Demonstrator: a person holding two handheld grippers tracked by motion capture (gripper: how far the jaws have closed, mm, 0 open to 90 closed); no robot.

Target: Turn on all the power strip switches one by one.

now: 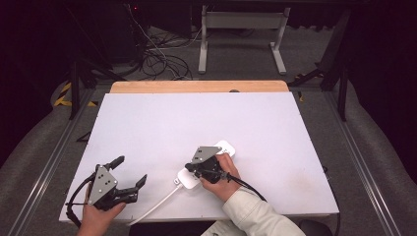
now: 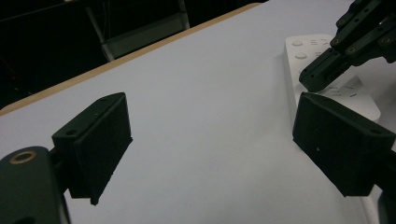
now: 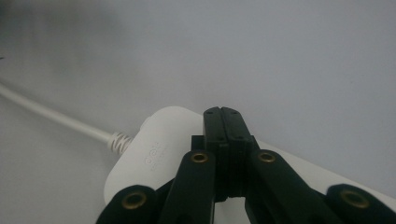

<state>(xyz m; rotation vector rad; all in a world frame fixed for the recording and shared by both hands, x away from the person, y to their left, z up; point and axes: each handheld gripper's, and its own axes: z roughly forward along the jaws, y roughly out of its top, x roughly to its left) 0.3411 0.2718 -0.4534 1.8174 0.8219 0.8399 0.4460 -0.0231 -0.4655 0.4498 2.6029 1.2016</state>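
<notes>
A white power strip (image 1: 227,147) lies on the white table (image 1: 196,118), near the middle of its front half. Its white cable (image 1: 157,204) runs off toward the front edge. My right gripper (image 1: 188,168) is shut with nothing between its jaws. Its tips hang over the strip's cable end (image 3: 154,154), and I cannot tell whether they touch it. In the right gripper view the closed jaws of that gripper (image 3: 221,114) meet above the strip's rounded end and the cable (image 3: 51,116). My left gripper (image 1: 132,170) stands open and empty at the front left. In the left gripper view, this gripper (image 2: 217,144) frames bare table, with the strip (image 2: 348,93) and the right gripper (image 2: 313,77) at the right.
A wooden strip (image 1: 196,87) runs along the table's far edge. Beyond it stand a grey metal frame (image 1: 243,29) and loose cables (image 1: 162,59) on the floor. Metal rails (image 1: 54,152) flank the table on both sides.
</notes>
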